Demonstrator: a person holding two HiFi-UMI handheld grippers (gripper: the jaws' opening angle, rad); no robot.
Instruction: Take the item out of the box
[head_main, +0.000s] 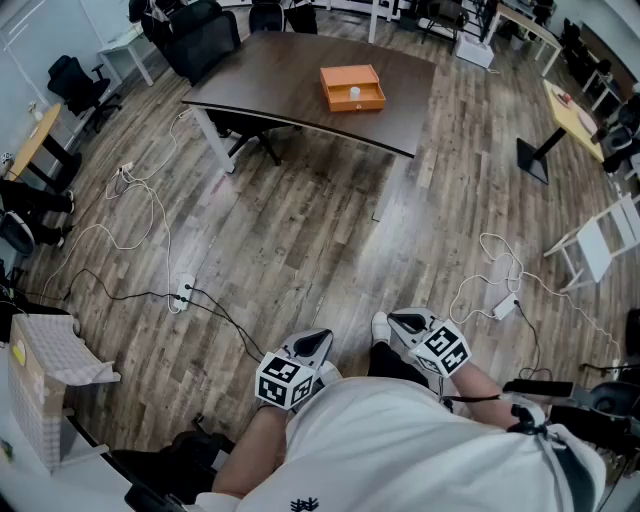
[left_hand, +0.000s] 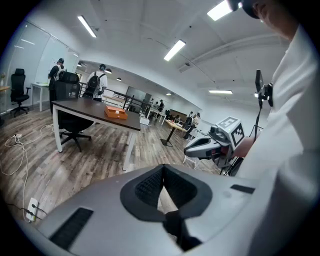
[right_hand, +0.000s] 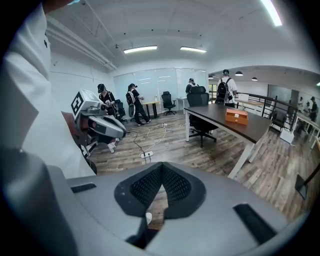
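Note:
An open orange box (head_main: 352, 88) lies on the dark table (head_main: 290, 70) far ahead, with a small white item (head_main: 354, 94) inside it. Both grippers are held close to the person's body, well short of the table. In the head view the left gripper (head_main: 318, 338) and the right gripper (head_main: 398, 320) point forward over the wooden floor. In the left gripper view the left gripper (left_hand: 162, 168) is shut on nothing, and the box (left_hand: 115, 113) is small and distant. The right gripper (right_hand: 161, 165) also has its jaws together and empty, with the box (right_hand: 236, 116) far off.
A power strip (head_main: 182, 292) and loose cables lie on the floor ahead to the left, and another cable and plug (head_main: 505, 306) to the right. A cardboard box with cloth (head_main: 45, 365) stands at the near left, a white chair (head_main: 600, 245) at the right. Several people stand behind the table (right_hand: 132, 100).

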